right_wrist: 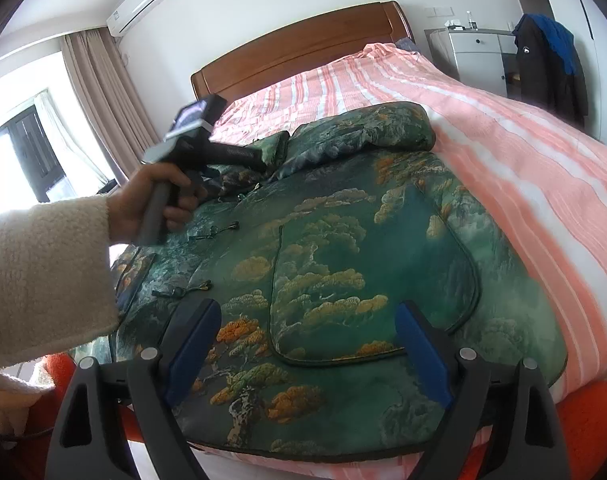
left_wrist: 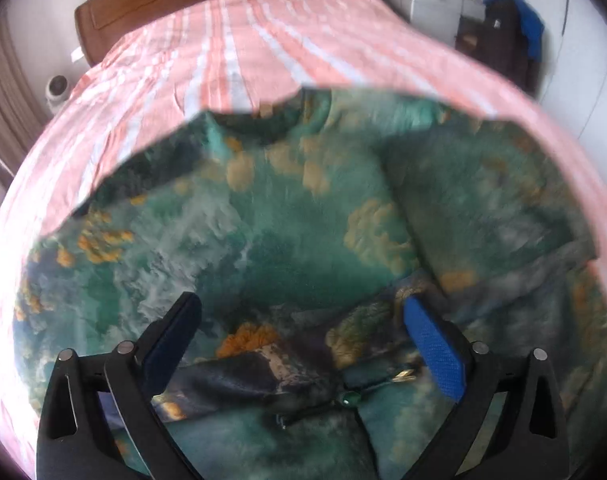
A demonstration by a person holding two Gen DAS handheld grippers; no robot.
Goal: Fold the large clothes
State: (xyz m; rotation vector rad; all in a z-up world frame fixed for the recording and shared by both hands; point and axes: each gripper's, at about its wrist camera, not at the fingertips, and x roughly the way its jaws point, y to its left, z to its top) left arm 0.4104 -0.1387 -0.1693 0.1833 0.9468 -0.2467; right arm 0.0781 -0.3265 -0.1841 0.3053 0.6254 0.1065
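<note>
Green landscape-print padded jacket [right_wrist: 343, 264] lies spread flat on the pink striped bed [right_wrist: 523, 168], likely laid out for folding; both the left hand-held gripper [left_wrist: 303, 344] and right hand-held gripper [right_wrist: 307, 344] hover wide open, empty; left view blurred, far sleeve bunched, near hem cut off.

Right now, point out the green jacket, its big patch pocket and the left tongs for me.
green jacket [right_wrist: 231, 356]: right wrist view, lower front panel with orange trees.
patch pocket [right_wrist: 383, 264]: right wrist view, middle of the pocket.
left tongs [left_wrist: 303, 344]: left wrist view, gap midway between the open fingertips, above the jacket.
</note>
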